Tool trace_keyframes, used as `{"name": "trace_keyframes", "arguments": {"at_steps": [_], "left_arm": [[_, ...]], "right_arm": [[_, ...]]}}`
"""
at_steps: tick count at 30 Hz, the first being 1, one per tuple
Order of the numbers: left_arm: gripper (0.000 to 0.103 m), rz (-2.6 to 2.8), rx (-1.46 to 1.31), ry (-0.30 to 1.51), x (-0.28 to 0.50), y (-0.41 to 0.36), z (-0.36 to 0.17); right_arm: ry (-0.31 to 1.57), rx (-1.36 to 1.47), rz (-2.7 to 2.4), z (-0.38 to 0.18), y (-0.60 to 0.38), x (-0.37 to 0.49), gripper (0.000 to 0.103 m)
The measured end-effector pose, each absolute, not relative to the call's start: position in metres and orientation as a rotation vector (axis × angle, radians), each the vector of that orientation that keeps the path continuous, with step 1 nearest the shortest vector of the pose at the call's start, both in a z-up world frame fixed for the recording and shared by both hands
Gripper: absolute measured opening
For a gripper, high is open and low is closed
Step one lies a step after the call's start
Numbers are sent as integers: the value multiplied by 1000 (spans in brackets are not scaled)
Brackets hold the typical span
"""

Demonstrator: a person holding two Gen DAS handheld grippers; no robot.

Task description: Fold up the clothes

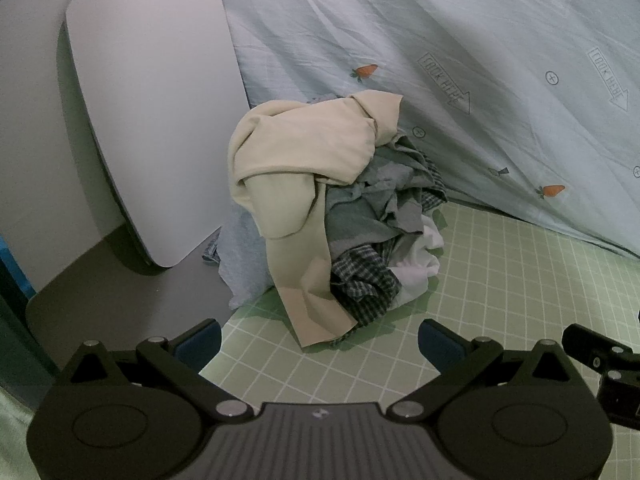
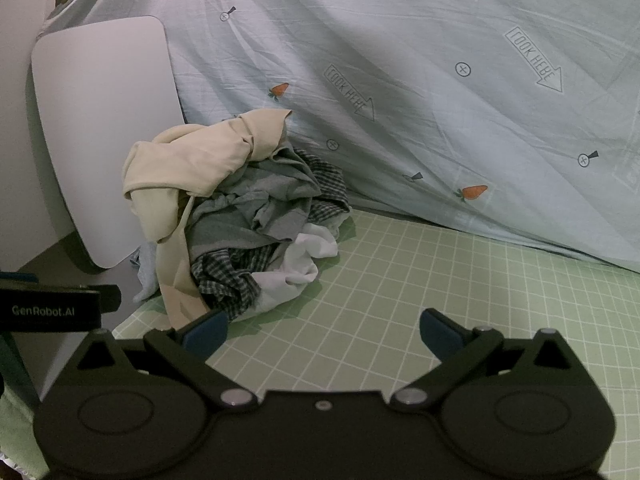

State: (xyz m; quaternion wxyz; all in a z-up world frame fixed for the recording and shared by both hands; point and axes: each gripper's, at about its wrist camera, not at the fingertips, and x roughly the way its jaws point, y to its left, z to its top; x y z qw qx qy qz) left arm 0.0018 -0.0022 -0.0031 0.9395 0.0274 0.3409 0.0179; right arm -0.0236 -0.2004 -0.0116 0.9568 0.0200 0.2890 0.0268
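Observation:
A heap of crumpled clothes [image 1: 340,216] lies on the green checked sheet [image 1: 500,280]. A cream garment [image 1: 304,148] is draped over the top and hangs down the front. Under it are grey pieces [image 1: 360,216], a dark checked piece [image 1: 360,284] and a white one [image 1: 416,264]. My left gripper [image 1: 320,340] is open just short of the heap, nothing between its fingers. In the right wrist view the same heap [image 2: 240,216] sits ahead to the left. My right gripper [image 2: 324,328] is open and empty, its left fingertip [image 2: 208,330] close to the heap's edge.
A pale blue sheet with carrot prints [image 1: 460,60] slopes up behind the heap. A grey rounded board [image 1: 156,120] leans against the wall at left, on a grey surface [image 1: 120,300]. The left gripper's body [image 2: 52,308] shows at the right view's left edge.

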Motion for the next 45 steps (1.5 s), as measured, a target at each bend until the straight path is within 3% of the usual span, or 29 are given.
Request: {"name": "trace_keyframes", "arguments": {"at_steps": [30,45], "left_arm": [[103,59,43,753,35,6,-17],[103,169,-91,772,143,81,-22]], "right_arm": [[588,8,31,-19,-198,0,103],[594,-4,98,-26,-185,136,103]]}}
